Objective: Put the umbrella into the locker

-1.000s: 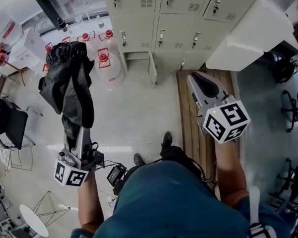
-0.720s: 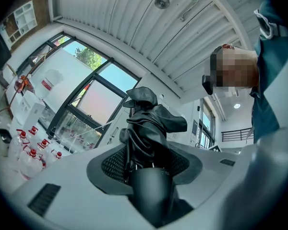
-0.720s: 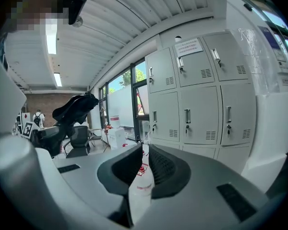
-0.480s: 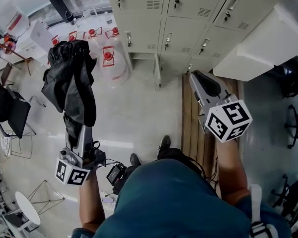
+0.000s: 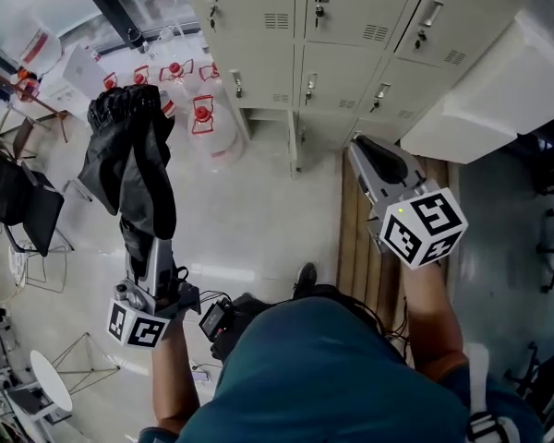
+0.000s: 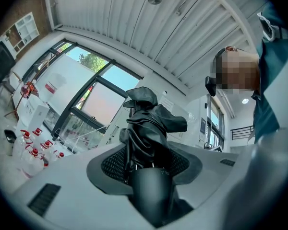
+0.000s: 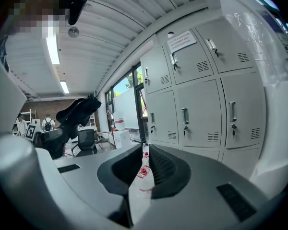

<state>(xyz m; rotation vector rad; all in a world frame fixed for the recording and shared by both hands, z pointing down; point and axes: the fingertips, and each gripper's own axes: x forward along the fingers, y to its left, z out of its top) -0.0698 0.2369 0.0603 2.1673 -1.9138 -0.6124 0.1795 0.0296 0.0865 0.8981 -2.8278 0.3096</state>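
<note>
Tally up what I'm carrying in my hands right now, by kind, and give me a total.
grippers: 2 (left gripper, right gripper)
umbrella: 1, black, folded, clamped in the left jaws
total: 3

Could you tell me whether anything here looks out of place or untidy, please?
Only small things: the black umbrella in the left gripper has its canopy loose and bunched, not wrapped, and one lower locker door stands open.
</note>
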